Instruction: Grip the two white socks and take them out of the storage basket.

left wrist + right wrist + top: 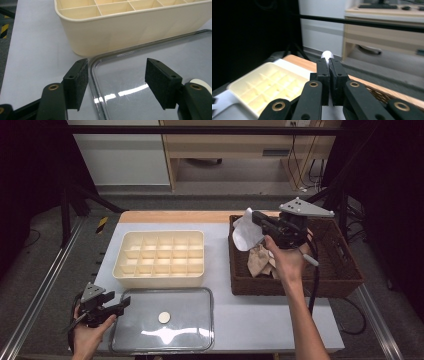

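Note:
My right gripper (pixel 257 218) hangs above the left end of a dark wicker basket (pixel 345 270), shut on a white piece of cloth (pixel 245 236) that dangles below it. In the right gripper view the pads (pixel 323 72) are pressed together and the cloth's white tip (pixel 327 54) shows above them. Brown cloth pieces (pixel 258 261) lie in the basket. My left gripper (pixel 119 306) is open at the table's front left. Its pads (pixel 78 82) stand on either side of the corner rim of a clear lid (pixel 93 72) without touching it.
A cream tray (pixel 160 252) split into several compartments sits mid-table, just behind the clear lid (pixel 150 335), which lies flat and has a white knob (pixel 164 317). The wooden table edge (pixel 170 216) runs along the back. Cables trail at the far right.

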`<state>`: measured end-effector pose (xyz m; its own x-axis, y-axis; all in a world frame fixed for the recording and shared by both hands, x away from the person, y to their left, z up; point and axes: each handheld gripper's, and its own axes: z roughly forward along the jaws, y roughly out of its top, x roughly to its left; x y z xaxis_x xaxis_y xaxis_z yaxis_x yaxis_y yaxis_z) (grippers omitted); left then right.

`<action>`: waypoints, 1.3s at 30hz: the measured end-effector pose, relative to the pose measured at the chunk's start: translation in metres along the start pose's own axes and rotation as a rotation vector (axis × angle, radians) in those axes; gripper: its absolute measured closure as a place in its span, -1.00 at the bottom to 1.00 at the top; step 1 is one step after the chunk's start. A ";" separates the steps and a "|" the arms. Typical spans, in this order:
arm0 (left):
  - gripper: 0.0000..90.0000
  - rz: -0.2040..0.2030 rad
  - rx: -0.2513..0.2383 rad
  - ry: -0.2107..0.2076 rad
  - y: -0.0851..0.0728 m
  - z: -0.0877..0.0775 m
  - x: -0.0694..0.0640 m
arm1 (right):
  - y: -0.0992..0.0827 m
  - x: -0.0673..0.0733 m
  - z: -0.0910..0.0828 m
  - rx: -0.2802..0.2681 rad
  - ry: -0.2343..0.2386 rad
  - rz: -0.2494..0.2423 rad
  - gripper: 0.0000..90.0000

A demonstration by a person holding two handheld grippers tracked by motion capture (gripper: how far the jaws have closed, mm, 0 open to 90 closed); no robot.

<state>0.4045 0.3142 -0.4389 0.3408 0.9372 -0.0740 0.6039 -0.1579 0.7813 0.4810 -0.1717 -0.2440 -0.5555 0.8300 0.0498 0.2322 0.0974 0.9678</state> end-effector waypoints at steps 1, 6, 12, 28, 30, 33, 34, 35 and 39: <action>-0.22 0.001 0.001 0.002 0.000 0.000 0.000 | 0.002 0.005 -0.001 -0.004 0.014 -0.011 0.94; -0.24 0.000 0.000 0.006 0.000 -0.001 0.000 | 0.004 0.029 -0.003 -0.013 0.090 -0.050 0.94; -0.25 -0.002 0.001 0.009 0.000 0.000 0.000 | -0.005 0.055 -0.001 0.004 0.175 -0.073 0.94; -0.26 -0.003 -0.001 0.012 0.001 -0.001 0.000 | -0.070 0.097 0.000 0.121 0.333 -0.094 0.94; -0.27 -0.002 0.000 0.012 0.001 -0.001 0.000 | -0.079 0.099 -0.001 0.142 0.348 -0.088 0.94; -0.26 -0.003 0.002 0.012 0.001 0.000 0.000 | -0.097 0.101 -0.001 0.181 0.365 -0.079 0.94; -0.26 -0.002 0.001 0.013 0.001 0.000 -0.001 | -0.105 0.102 0.000 0.198 0.365 -0.082 0.94; -0.26 -0.001 0.001 0.013 0.001 -0.001 -0.001 | -0.112 0.101 0.001 0.214 0.364 -0.077 0.94; -0.26 -0.003 0.004 0.014 0.000 0.000 -0.001 | -0.137 0.095 0.003 0.268 0.361 -0.044 0.94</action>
<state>0.4046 0.3133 -0.4387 0.3292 0.9419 -0.0674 0.6077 -0.1567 0.7786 0.3989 -0.1039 -0.3723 -0.8016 0.5815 0.1390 0.3743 0.3067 0.8751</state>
